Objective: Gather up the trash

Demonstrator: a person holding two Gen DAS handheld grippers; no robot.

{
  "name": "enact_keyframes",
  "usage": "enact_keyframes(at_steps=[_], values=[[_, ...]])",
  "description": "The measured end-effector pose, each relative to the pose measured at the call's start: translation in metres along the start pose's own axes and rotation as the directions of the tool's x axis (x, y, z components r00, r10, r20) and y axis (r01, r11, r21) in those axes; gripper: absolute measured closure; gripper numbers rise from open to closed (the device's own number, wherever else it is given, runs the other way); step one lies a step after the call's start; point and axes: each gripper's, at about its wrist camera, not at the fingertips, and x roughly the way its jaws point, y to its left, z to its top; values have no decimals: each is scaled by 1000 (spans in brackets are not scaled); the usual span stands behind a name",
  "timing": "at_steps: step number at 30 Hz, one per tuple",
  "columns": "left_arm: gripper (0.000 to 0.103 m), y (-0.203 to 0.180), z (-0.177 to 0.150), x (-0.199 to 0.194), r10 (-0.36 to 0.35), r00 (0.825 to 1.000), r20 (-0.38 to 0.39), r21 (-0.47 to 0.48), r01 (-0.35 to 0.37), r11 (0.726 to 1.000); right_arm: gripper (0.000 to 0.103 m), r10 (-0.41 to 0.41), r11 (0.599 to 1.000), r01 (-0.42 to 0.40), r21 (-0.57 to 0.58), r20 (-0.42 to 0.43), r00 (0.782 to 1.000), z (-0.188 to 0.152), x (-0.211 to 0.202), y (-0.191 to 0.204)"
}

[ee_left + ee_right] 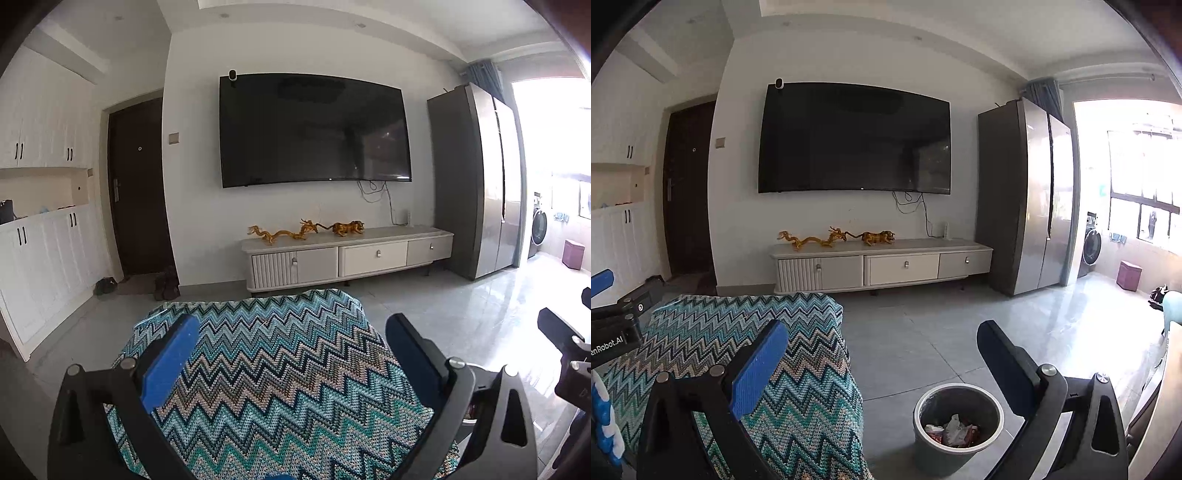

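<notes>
A grey trash bin (957,428) stands on the floor at the lower middle of the right wrist view, with crumpled white and red trash (953,430) inside. My right gripper (882,354) is open and empty above the bin, beside the blanket. My left gripper (291,350) is open and empty above a zigzag knitted blanket (273,369) that covers a low surface. The blanket also shows in the right wrist view (798,369). No loose trash shows on the blanket.
A TV (314,129) hangs on the wall above a low TV cabinet (347,254) with golden figurines. A fridge (476,181) stands to the right, white cupboards (44,236) and a dark door (136,184) to the left. Tiled floor (923,332) lies between.
</notes>
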Motion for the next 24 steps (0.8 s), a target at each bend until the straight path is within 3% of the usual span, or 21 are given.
enact_keyframes(at_steps=[13,24], values=[[1,-7,-4,9,-14,1000,-4,12,14,1000,0,-13,1000,13,27,-5,1000,-5,8,-4],[1,-7,-5,18,53,998,-14,25,-53,998,0,-26,999,26,45,-18,1000,-8,15,-9]])
